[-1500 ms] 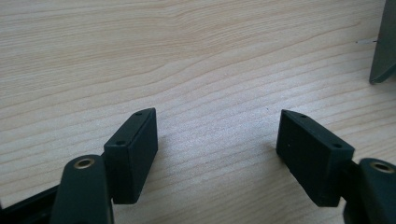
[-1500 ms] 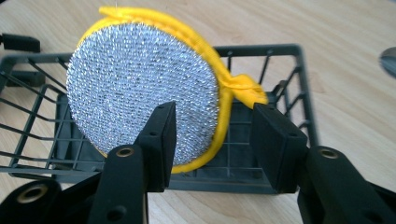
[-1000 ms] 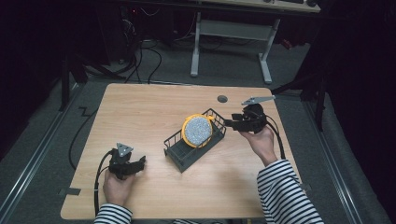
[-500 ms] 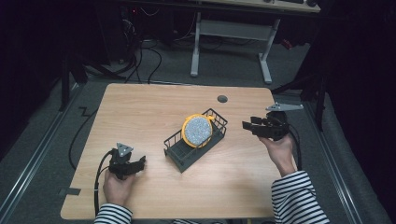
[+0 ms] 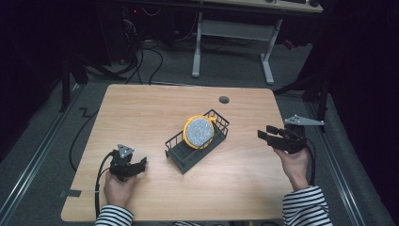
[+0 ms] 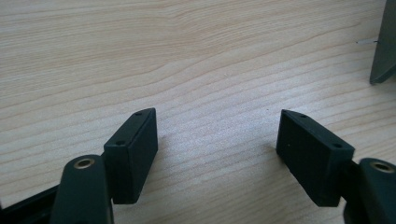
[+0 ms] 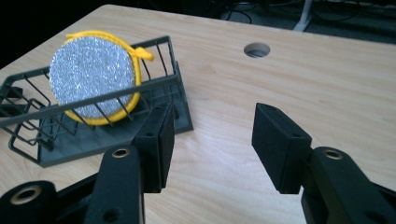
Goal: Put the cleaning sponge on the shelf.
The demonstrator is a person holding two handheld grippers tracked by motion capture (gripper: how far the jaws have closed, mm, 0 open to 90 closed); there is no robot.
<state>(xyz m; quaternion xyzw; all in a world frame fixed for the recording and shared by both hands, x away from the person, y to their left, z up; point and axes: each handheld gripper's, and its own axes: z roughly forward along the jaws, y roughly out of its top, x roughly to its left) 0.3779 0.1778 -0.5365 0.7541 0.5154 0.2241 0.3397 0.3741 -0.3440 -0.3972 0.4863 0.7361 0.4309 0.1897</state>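
Right gripper (image 5: pixel 264 136) had drawn back from the wire basket (image 5: pixel 175 154) toward the table's (image 5: pixel 141 108) right edge since the earlier frames, while the left gripper (image 5: pixel 141 165) kept its place near the front left

Both pairs of tongs stood open and empty: the left gripper view showed bare wood between its jaws, the right gripper view likewise. The glittery silver disc with the yellow rim (image 5: pixel 198 132) leaned upright inside the basket at mid-table, well apart from both grippers. Judged from that tilt, a knock on the basket could have tipped the disc flat or over the low wire wall. The right gripper view revealed the disc's yellow loop (image 7: pixel 142 52) hooked over the rim wire, hard to make out from the high view; the high view alone placed both hands relative to the basket
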